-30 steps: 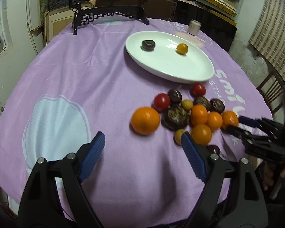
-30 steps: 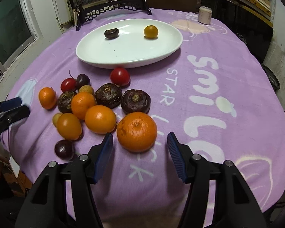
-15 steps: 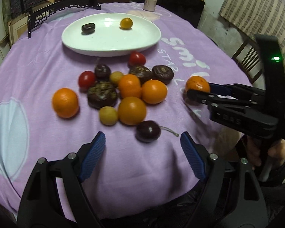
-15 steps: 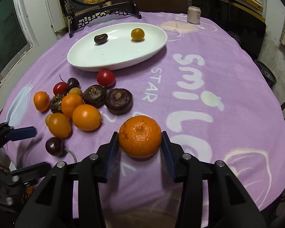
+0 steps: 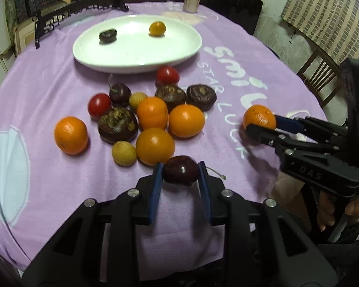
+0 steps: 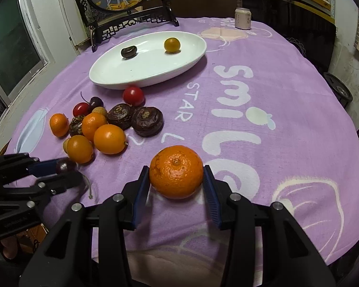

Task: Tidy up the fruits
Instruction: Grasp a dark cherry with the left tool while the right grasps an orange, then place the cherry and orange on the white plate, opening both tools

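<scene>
Both grippers were loaded for the white oval plate [image 5: 122,59] up top: left gripper [image 5: 180,179] clamped a dark cherry [image 5: 180,169], right gripper [image 6: 177,181] squeezed a big orange mandarin [image 6: 176,171].

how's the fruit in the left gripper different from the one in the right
The left gripper holds a dark cherry; the right gripper holds an orange tangerine. The cherry is smaller and smooth, with a trailing stem; the tangerine is bigger and dimpled. Both are clamped between blue pads.

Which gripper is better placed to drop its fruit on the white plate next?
Marginally the right gripper: its mandarin has bare cloth ahead to the plate; the left gripper, holding a cherry, faces the pile.
</scene>
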Action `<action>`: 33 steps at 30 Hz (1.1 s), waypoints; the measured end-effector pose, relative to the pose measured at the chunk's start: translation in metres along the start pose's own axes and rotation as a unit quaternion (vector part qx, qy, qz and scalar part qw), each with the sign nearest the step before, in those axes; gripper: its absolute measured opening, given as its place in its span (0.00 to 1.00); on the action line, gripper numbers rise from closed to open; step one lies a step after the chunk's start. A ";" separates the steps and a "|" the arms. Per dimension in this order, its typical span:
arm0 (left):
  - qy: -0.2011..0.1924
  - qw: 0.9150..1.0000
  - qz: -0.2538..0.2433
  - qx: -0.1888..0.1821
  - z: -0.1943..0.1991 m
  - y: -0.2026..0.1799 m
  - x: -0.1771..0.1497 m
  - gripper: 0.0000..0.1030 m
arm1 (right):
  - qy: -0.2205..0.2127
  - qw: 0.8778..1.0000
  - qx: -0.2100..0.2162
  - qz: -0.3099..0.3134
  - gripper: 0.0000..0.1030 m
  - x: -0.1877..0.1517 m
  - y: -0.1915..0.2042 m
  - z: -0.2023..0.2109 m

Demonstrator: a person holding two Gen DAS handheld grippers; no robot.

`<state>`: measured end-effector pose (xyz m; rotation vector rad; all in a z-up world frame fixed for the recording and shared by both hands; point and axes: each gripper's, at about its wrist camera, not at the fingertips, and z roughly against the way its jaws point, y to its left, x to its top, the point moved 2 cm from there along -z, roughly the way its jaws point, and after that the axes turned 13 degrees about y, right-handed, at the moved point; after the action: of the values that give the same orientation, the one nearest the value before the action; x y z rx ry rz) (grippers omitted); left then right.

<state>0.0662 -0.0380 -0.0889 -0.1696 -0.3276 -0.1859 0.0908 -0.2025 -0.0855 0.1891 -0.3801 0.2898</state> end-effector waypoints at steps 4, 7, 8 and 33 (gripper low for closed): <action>-0.010 1.000 0.004 -0.004 0.011 0.006 0.002 0.29 | 0.002 1.000 0.004 0.004 0.43 0.002 0.004 0.000; -0.020 1.000 0.007 -0.008 0.019 0.014 0.007 0.29 | 0.000 1.000 0.001 0.006 0.43 0.006 0.007 0.002; -0.023 1.000 0.007 -0.009 0.021 0.016 0.009 0.29 | -0.002 1.000 0.001 0.006 0.43 0.008 0.008 0.003; -0.030 0.992 0.123 0.020 -0.020 0.156 0.225 0.29 | 0.022 0.997 0.006 0.075 0.43 0.235 0.050 -0.084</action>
<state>0.3144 0.0742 -0.0537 -0.1740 -0.3666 0.0703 0.3124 -0.0789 -0.0637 0.1661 -0.3499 0.4445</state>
